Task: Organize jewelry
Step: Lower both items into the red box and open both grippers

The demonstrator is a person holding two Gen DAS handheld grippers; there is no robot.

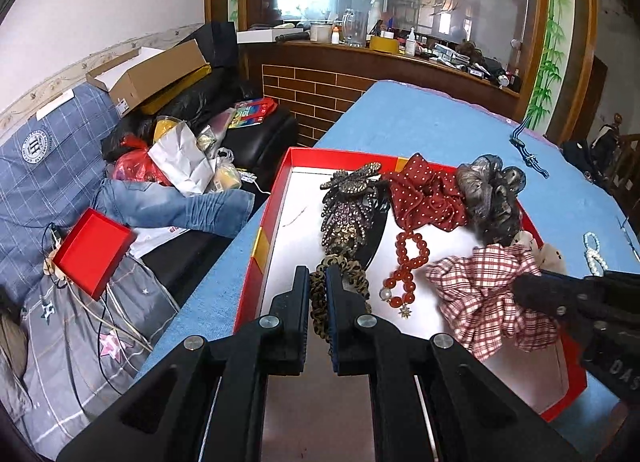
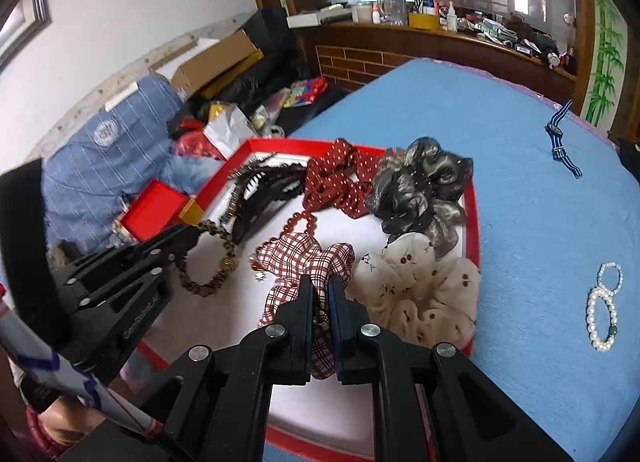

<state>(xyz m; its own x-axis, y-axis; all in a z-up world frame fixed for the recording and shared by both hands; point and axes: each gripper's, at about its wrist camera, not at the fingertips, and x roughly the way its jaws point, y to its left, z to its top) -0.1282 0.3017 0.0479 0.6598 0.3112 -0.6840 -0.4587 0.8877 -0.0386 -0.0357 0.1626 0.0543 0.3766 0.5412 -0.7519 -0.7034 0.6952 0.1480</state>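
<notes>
We are looking down into a red-rimmed box sitting on a blue-covered surface, both our claws working over it. At the left, the left claw is pinching narrow on a leopard-print hair band, the band's loop trailing out over the box's white floor. Just beyond it a rhinestone hair clip is lying lengthwise, and beside that a red bead bracelet with a small star charm. Further right, the right claw is gripping a red-and-white checked scrunchie — the fabric is bunching up between the nearly closed fingers. Behind it a red polka-dot scrunchie and a grey sheer scrunchie are resting against the box's far wall, and a cream cherry-print scrunchie is filling the near right corner. Outside the box, on the blue cloth, a pearl bracelet is lying well apart from a blue striped strap — both to the right of everything else.
</notes>
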